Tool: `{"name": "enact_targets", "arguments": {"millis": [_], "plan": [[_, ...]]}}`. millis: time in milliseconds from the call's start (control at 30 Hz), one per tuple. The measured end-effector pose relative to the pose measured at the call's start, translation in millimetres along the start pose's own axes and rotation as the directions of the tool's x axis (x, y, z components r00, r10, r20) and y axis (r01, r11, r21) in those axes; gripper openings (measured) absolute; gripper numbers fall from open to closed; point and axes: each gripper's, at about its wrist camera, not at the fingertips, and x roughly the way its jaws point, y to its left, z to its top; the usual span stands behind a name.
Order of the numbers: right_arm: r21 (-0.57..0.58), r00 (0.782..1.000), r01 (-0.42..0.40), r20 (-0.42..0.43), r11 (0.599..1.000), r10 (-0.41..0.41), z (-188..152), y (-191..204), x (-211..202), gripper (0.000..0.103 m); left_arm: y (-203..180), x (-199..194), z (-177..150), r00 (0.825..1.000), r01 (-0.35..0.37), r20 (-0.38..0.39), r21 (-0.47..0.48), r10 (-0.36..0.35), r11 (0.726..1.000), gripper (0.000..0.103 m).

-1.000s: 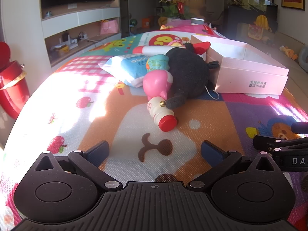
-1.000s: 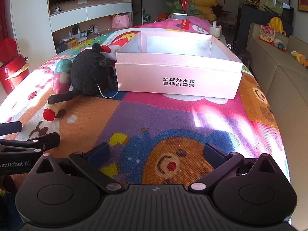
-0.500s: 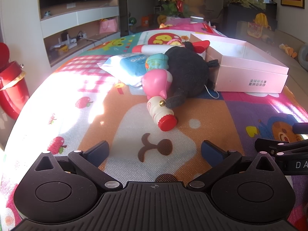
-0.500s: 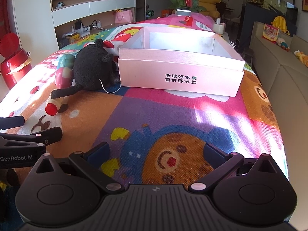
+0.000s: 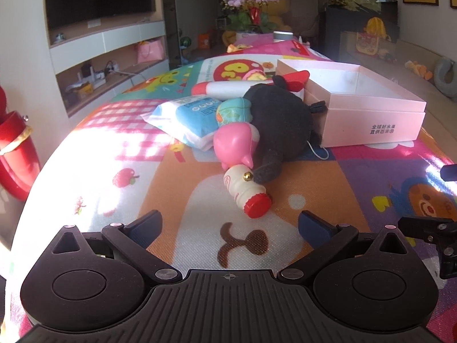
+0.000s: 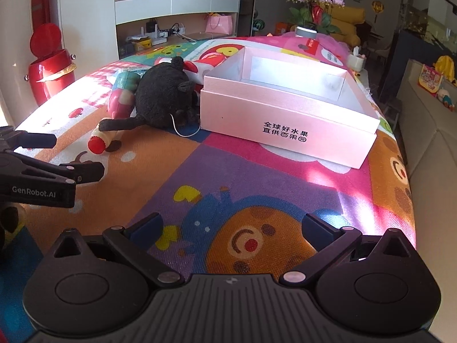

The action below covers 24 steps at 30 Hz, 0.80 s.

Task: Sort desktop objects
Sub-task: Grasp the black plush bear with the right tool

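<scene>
The left gripper [image 5: 228, 225] hovers low over the cartoon mat [image 5: 200, 200] with its jaws spread wide and nothing between them. Just ahead at 12 o'clock lies a small white bottle with a red cap [image 5: 248, 193], on its side, cap toward the gripper. Beyond it, touching, is a pink toy [image 5: 234, 143], and at 1 o'clock a black plush [image 5: 281, 120] slumps against the pink box [image 5: 371, 123]. A blue-and-white tissue pack [image 5: 185, 117] sits at 11 o'clock behind the pink toy.

The right gripper [image 6: 231, 227] is likewise spread and holds nothing. The pink box [image 6: 285, 114], open-topped, sits at 12 to 1 o'clock, well ahead; the plush [image 6: 165, 97] touches its left wall at 11 o'clock.
</scene>
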Motion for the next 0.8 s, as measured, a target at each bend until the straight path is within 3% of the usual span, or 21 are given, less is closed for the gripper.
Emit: {"name": "enact_targets", "arguments": {"millis": [67, 200, 333, 433, 567, 700, 800], "plan": [[-0.018, 0.999, 0.012, 0.042, 1.0, -0.011, 5.0, 2.1, -4.2, 0.102, -0.1, 4.8, 5.3, 1.0, 0.003, 0.006, 0.015, -0.003, 1.0, 0.103], [-0.055, 0.987, 0.048, 0.159, 0.997, -0.039, 37.6, 11.9, -11.4, 0.079, 5.6, 10.8, 6.5, 0.999, -0.037, 0.007, 0.011, 0.037, 0.999, 0.103], [-0.101, 0.972, -0.01, 0.232, 0.995, 0.033, 81.5, 38.1, 2.0, 0.074, 12.3, 4.4, -3.4, 1.0, -0.018, -0.005, -0.012, 0.017, 1.0, 0.103], [-0.137, 0.97, -0.023, 0.237, 0.99, 0.055, 110.0, 64.0, 28.2, 0.074, 15.4, -3.8, -10.3, 1.0, -0.021, 0.016, -0.045, 0.022, 0.999, 0.103], [-0.19, 0.97, 0.051, 0.242, 0.98, -0.003, 128.9, 88.8, 66.6, 0.074, 19.1, -7.4, -12.2, 0.999, -0.011, 0.033, -0.07, 0.014, 0.997, 0.103], [-0.224, 0.978, 0.059, 0.208, 0.973, -0.011, 130.8, 97.2, 83.8, 0.075, 21.9, -3.7, -11.2, 1.0, 0.012, 0.01, -0.086, -0.012, 0.996, 0.103], [-0.264, 0.986, 0.017, 0.167, 0.964, 0.028, 114.6, 100.5, 83.9, 0.072, 22.0, -5.5, -12.2, 1.0, 0.009, 0.017, -0.088, -0.007, 0.996, 0.103]]}}
